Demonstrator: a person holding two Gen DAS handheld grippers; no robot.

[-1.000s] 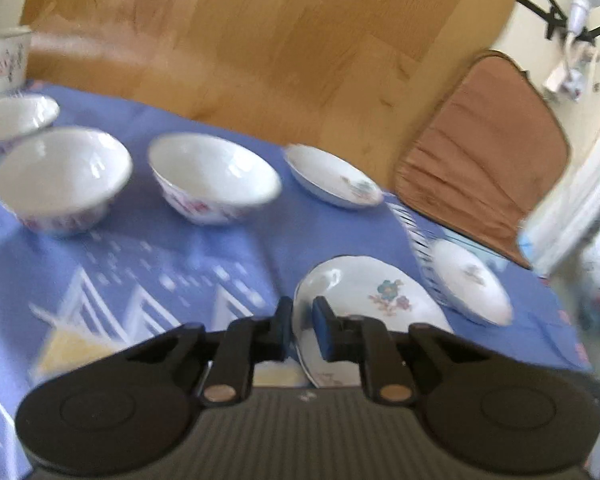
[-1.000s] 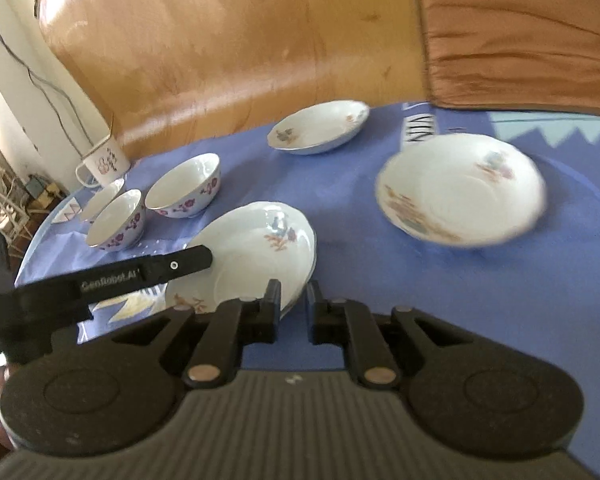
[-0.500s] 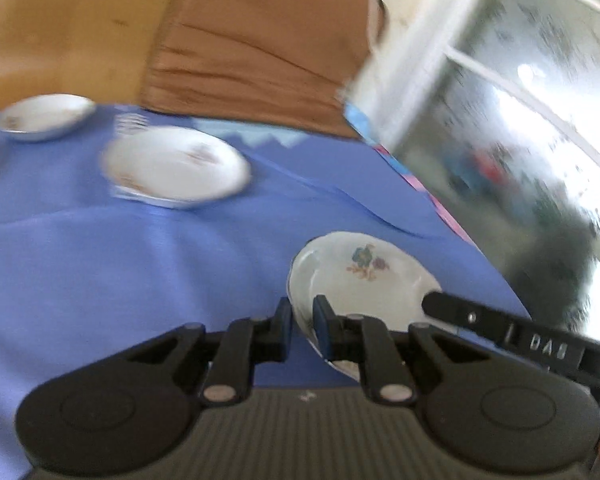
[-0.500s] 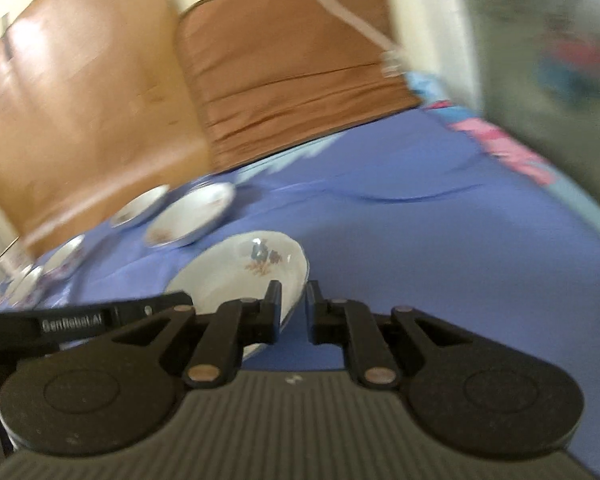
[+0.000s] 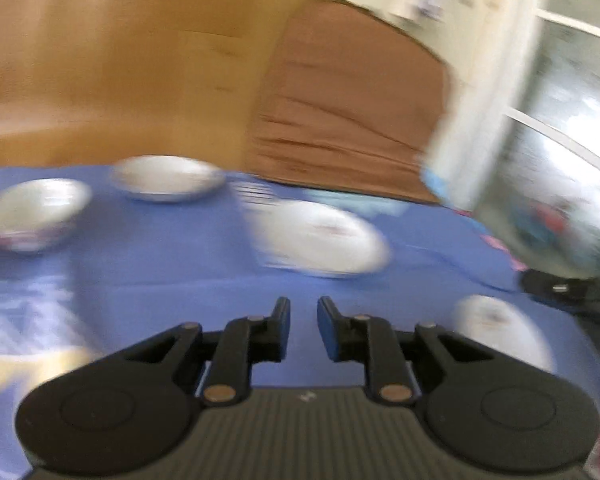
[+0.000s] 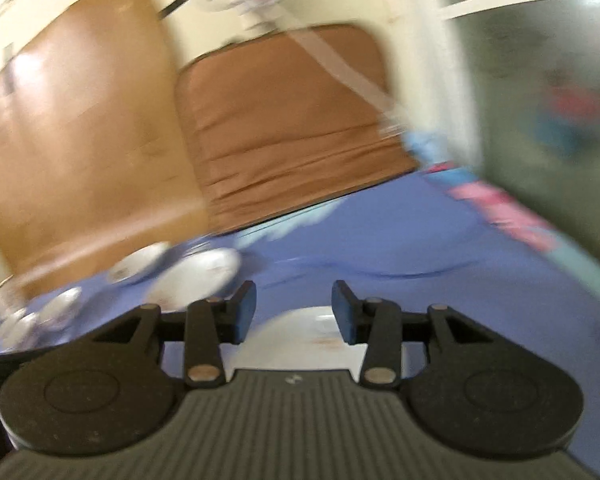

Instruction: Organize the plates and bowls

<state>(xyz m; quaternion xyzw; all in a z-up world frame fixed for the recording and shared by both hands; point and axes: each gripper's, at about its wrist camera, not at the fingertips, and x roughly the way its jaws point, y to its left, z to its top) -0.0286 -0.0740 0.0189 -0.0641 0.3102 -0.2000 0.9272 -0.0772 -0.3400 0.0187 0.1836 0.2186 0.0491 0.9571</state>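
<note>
Both views are blurred by motion. A white floral plate [image 5: 500,332] lies on the blue tablecloth [image 5: 160,280], to the right of my left gripper [image 5: 302,308] and apart from it. The left jaws are opening, with a narrow gap and only cloth showing between them. In the right wrist view the same plate [image 6: 300,332] lies just below my right gripper [image 6: 294,296]. Its jaws are opening wide, and the pads stand on either side of the plate's far rim without pressing on it. A second white plate [image 5: 320,240] sits further back.
A shallow dish [image 5: 168,180] and a deeper bowl [image 5: 32,212] stand at the back left of the cloth. Behind the table are a wooden panel [image 5: 120,60] and a brown cushion [image 5: 348,112]. Glass doors [image 5: 572,140] are on the right.
Both grippers have let go of the floral plate, which now lies on the cloth. The left gripper has swung left, away from it. The right jaws have spread wide over it.
</note>
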